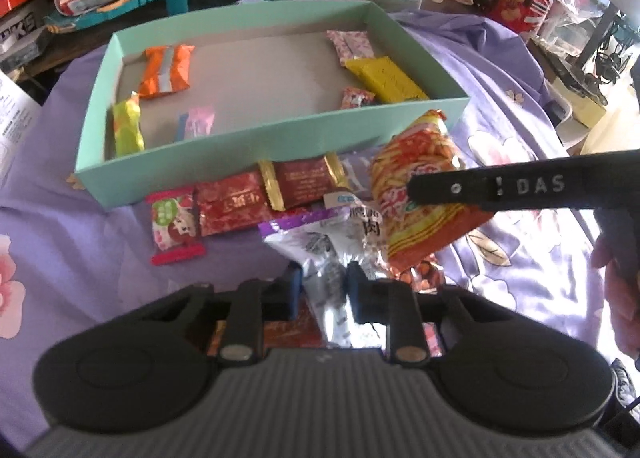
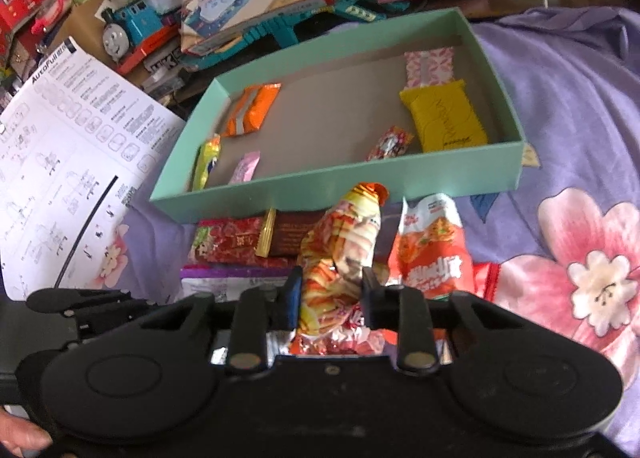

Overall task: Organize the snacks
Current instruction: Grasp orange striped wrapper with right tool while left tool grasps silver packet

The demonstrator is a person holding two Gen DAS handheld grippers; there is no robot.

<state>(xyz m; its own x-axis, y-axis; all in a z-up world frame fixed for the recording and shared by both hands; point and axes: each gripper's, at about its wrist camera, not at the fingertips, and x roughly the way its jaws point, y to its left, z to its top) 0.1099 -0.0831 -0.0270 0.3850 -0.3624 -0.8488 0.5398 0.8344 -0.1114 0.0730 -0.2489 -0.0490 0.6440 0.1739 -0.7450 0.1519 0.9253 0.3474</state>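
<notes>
We read "DAS" in pale raised letters on the black gripper finger (image 1: 520, 187) that crossed above the orange snack bag (image 1: 420, 201). On the silver packet (image 1: 320, 254) just left of that bag stood the Chinese character "肉". In the right wrist view, the white instruction sheet (image 2: 76, 161), left of the green box (image 2: 332, 189), bore "AutoFull" along its top edge. Its smaller print was too fine to read.
</notes>
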